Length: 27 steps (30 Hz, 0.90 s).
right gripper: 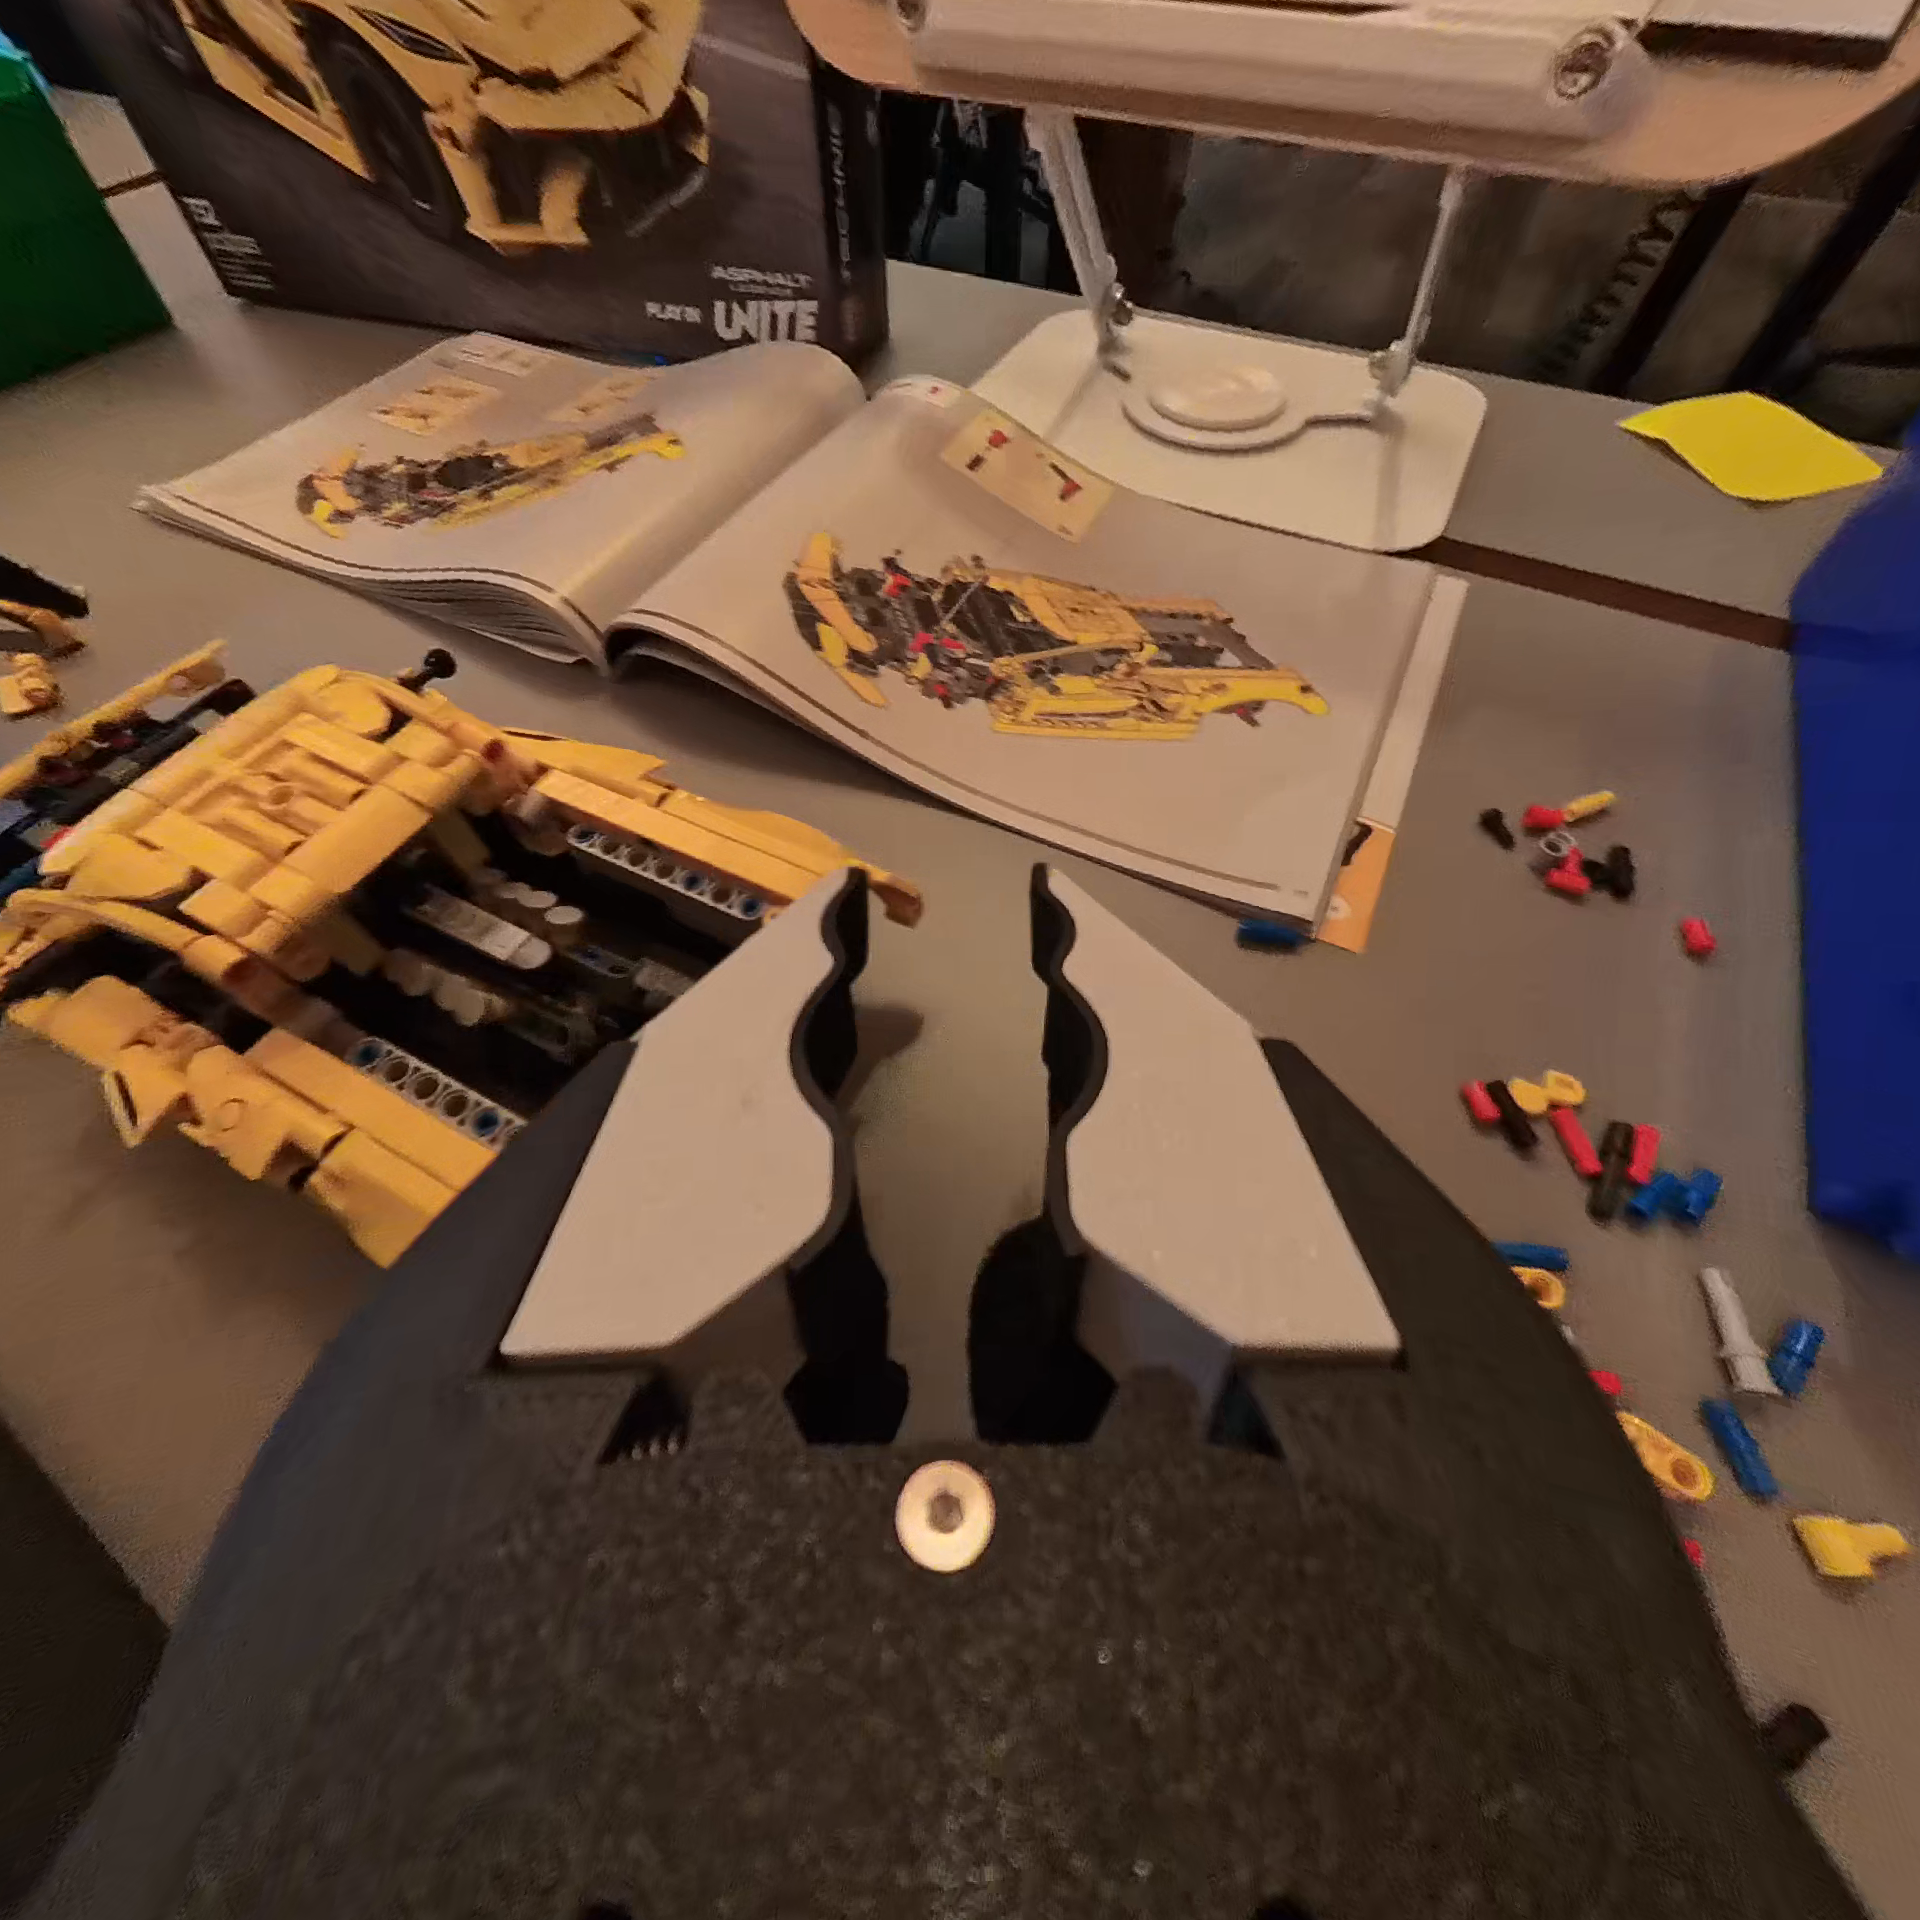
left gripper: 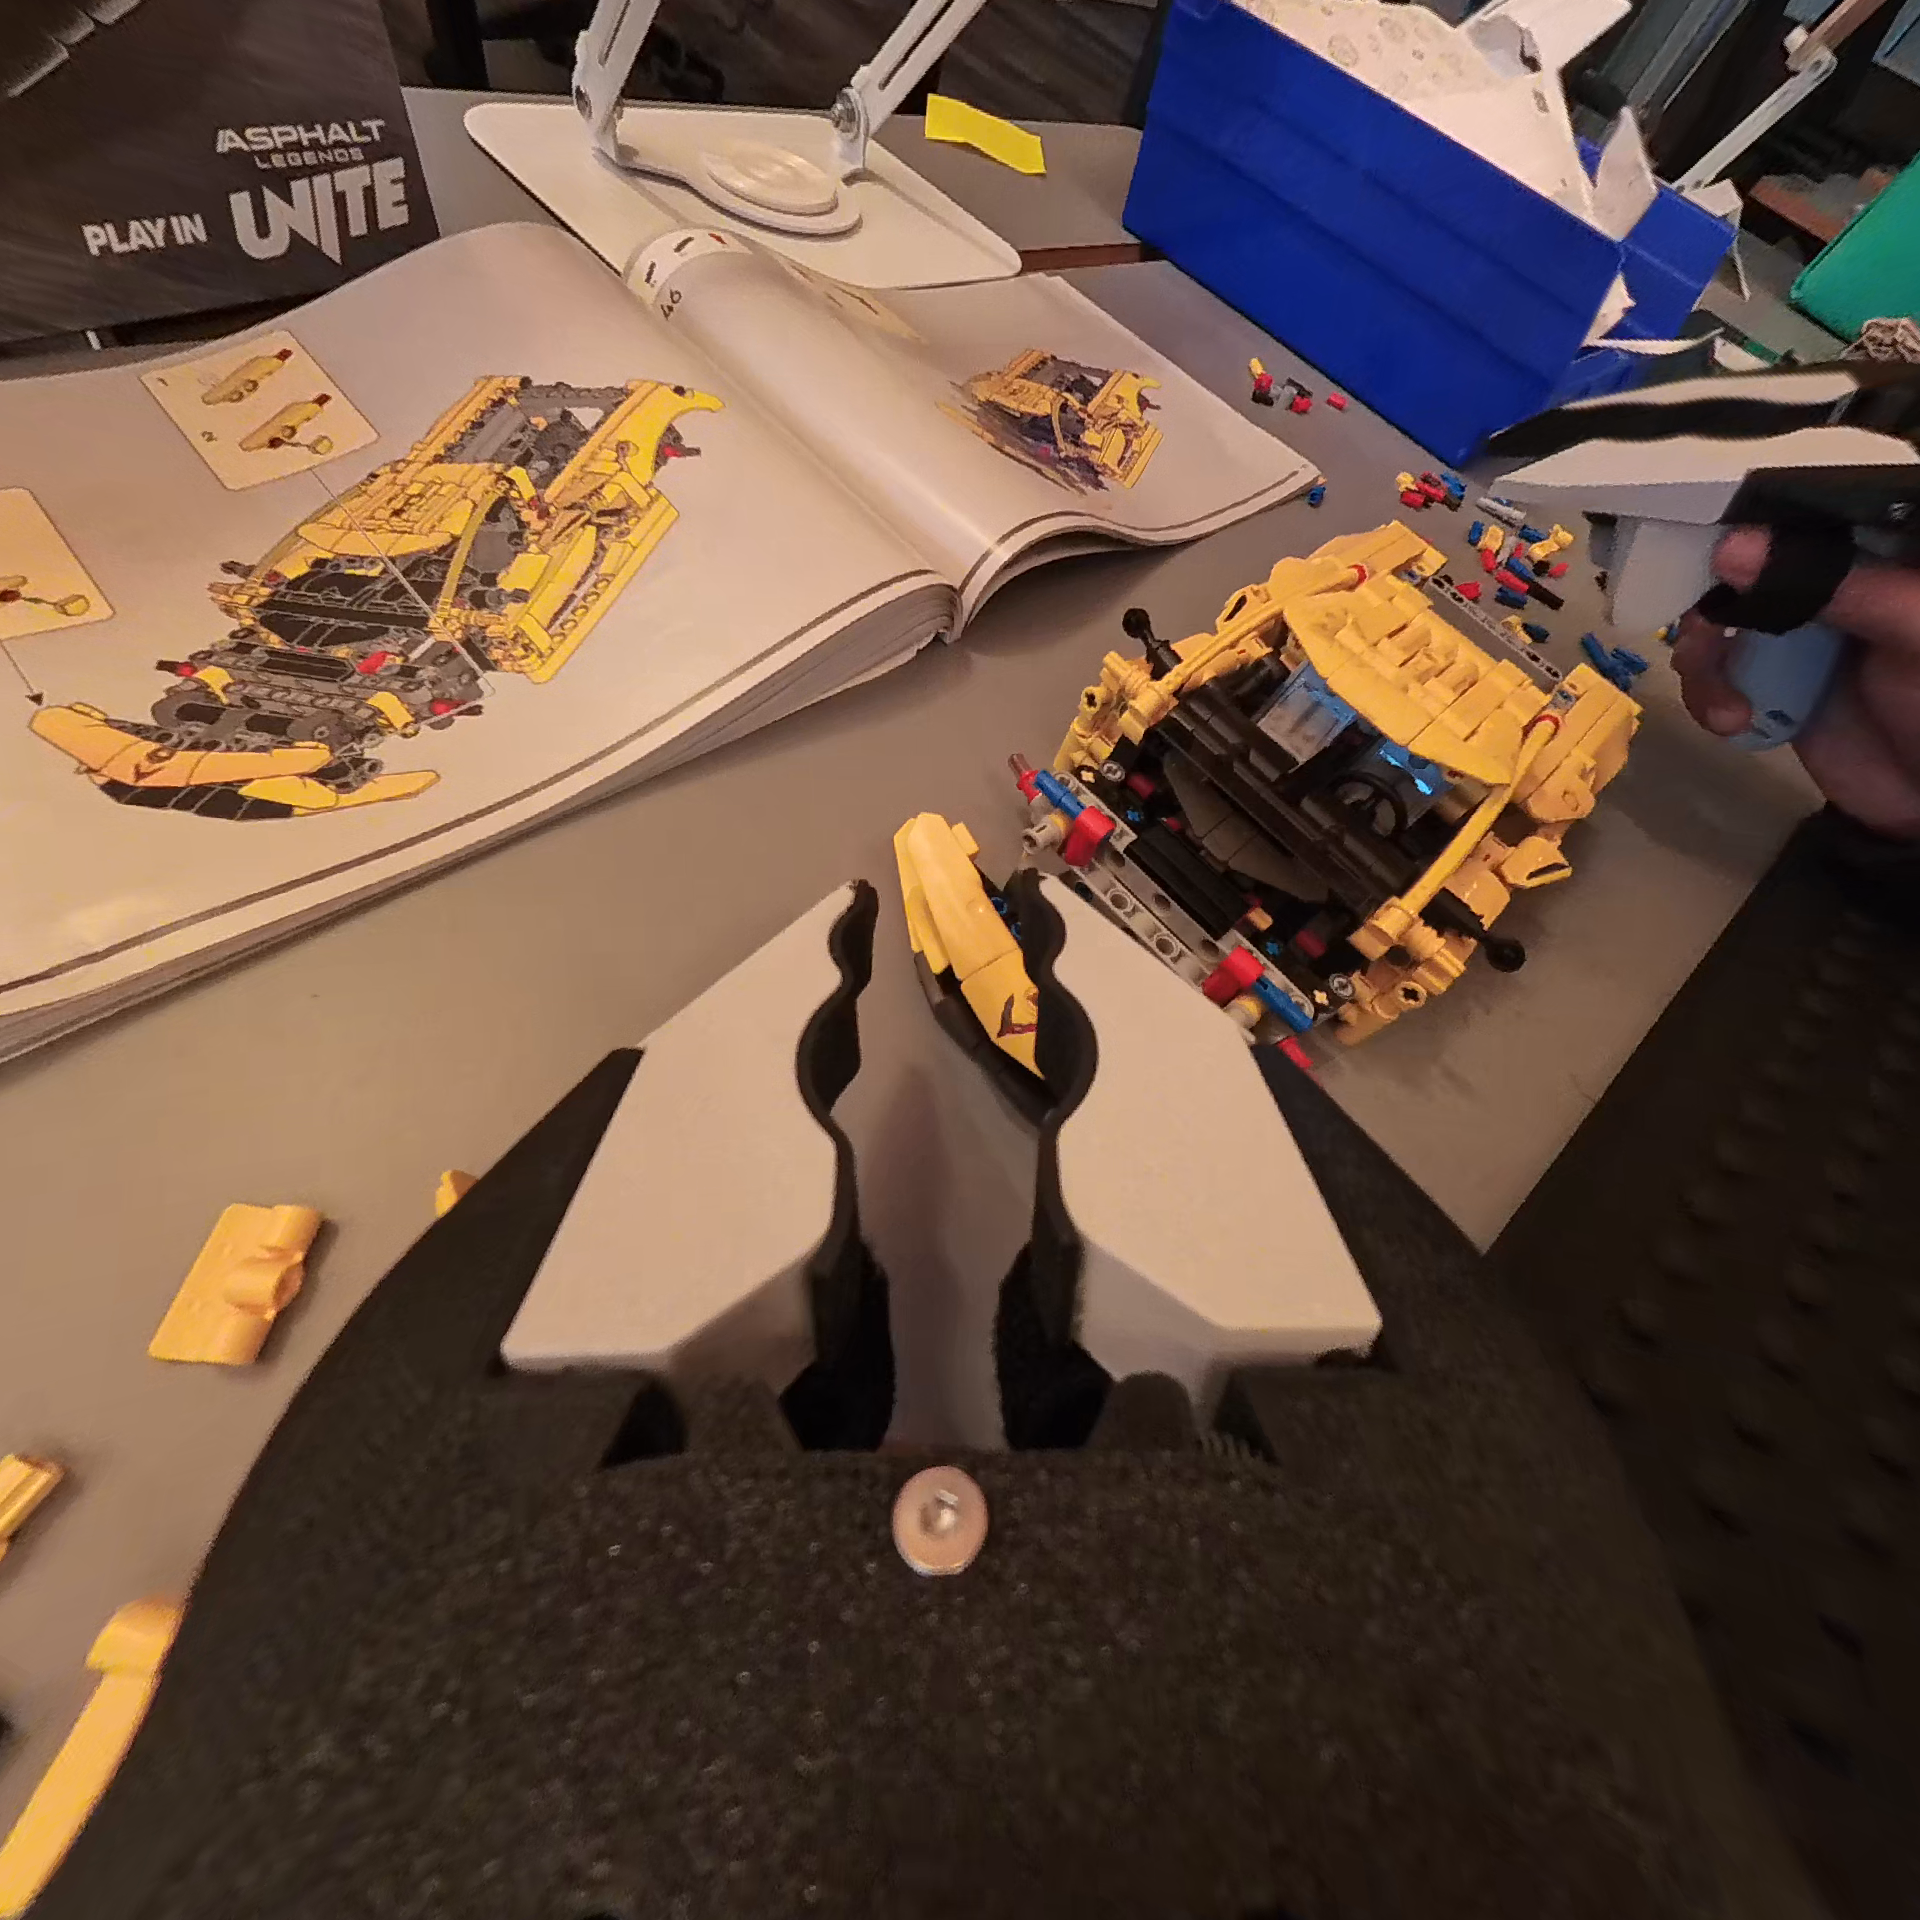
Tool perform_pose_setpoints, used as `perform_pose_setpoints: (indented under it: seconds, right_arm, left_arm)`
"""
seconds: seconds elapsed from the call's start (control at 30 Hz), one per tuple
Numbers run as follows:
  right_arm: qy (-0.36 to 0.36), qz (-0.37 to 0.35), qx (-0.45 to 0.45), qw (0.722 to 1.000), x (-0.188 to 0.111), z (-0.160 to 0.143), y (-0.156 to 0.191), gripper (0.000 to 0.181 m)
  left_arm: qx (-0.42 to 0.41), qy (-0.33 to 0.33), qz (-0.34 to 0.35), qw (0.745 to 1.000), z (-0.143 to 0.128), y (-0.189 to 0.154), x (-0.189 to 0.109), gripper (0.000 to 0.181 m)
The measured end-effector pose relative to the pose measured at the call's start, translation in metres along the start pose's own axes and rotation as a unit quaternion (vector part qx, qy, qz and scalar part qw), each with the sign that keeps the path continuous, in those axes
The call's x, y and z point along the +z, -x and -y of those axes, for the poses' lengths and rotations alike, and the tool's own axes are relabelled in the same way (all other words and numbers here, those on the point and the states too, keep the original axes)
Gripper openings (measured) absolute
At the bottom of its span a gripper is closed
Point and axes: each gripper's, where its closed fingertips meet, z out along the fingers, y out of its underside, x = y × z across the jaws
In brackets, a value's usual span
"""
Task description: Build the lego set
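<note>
Grey surface [left gripper: 727, 987], open manual [left gripper: 520, 540]: the left gripper [left gripper: 940, 914] has spread fingers around a curved yellow panel [left gripper: 961, 935], long axis running away toward the car model [left gripper: 1340, 790]; right gripper [right gripper: 945, 904] spread, empty, beside it.

1. Left tool [left gripper: 945, 904]: fills the lower middle of the left wrist view, pointing toward 12 o'clock. Grey fingers [left gripper: 727, 1122] parted with a narrow gap, black wavy pads facing in, nothing clamped between them.
2. Right tool [right gripper: 948, 883]: same pose in the right wrist view, aimed at 12 o'clock. Fingers [right gripper: 1174, 1143] apart, gap a bit wider than the left's, nothing between.
3. Right tool also shows in the left wrist view at 3 o'clock, pointing toward 9 o'clock, tips separated.
4. Hand [left gripper: 1787, 665] wraps its grip at 3 o'clock, fingers curled around the handle.
</note>
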Motion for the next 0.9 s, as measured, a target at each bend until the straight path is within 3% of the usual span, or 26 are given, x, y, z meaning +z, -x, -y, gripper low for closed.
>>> perform_pose_setpoints:
  seconds: [0.1,0.27,0.37,0.43,0.57,0.7,0.8,0.9]
  right_arm:
    - [-0.001,0.014,0.024,1.0,0.002,-0.001,-0.002,0.033]
    - [0.004,0.035,0.044,0.998,0.005,-0.004,-0.001,0.034]
    - [0.002,0.046,0.054,0.997,0.006,-0.005,0.001,0.038]
    - [-0.007,0.048,0.054,0.997,0.006,-0.003,0.0,0.041]
    - [-0.015,0.042,0.051,0.998,0.005,-0.002,-0.003,0.046]
    - [-0.004,0.048,0.064,0.997,-0.003,0.004,-0.015,0.049]
    - [0.113,0.049,0.062,0.99,-0.013,0.005,-0.048,0.05]
    - [0.193,0.08,0.115,0.971,-0.008,0.045,-0.077,0.049]
  left_arm:
    - [0.006,0.005,-0.01,1.0,0.004,-0.004,0.001,0.028]
    - [0.017,0.038,-0.034,0.999,0.041,-0.02,0.01,0.028]
    - [0.029,0.048,-0.074,0.996,0.085,-0.04,0.03,0.028]
    - [0.055,0.092,-0.071,0.992,0.098,-0.043,0.059,0.028]
    - [0.131,0.201,-0.016,0.971,0.085,-0.014,0.13,0.029]
    - [0.106,0.244,-0.017,0.964,0.06,-0.003,0.169,0.029]
    - [0.105,0.23,-0.004,0.967,0.057,0.002,0.178,0.016]
    - [0.133,0.235,0.003,0.963,0.059,0.002,0.175,0.017]
